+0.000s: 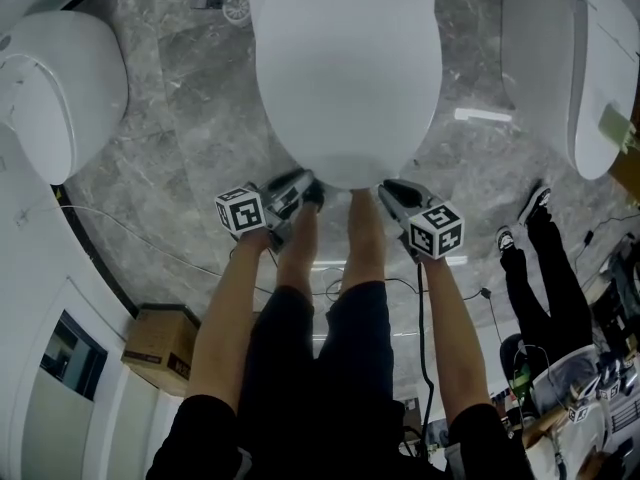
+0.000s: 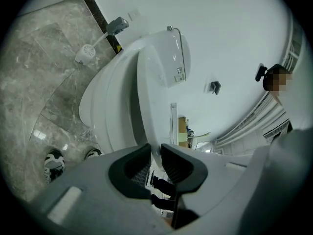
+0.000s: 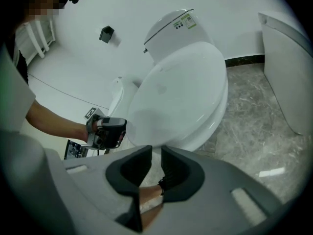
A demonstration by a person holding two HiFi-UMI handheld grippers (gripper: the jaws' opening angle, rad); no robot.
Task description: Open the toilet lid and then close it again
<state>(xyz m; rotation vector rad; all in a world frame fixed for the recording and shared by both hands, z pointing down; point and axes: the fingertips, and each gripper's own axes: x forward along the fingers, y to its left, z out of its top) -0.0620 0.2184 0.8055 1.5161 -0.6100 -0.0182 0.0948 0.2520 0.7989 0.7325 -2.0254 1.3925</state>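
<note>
While glossy white oval toilet lid [image 1: 345,68] fills upper centre, left gripper [image 2: 156,152] pinches smooth rim; right gripper [image 3: 156,153] jaws narrowly apart below rim.

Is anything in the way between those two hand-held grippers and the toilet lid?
Nothing visible does. The left hand-held gripper has the front rim of the toilet lid between its jaws; the right hand-held gripper sits right at that rim, jaws slightly apart.

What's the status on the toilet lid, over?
Left tongs clamped on lid rim. Right tongs slightly apart at rim. Lid partly lifted off seat. Nothing in the way.
</note>
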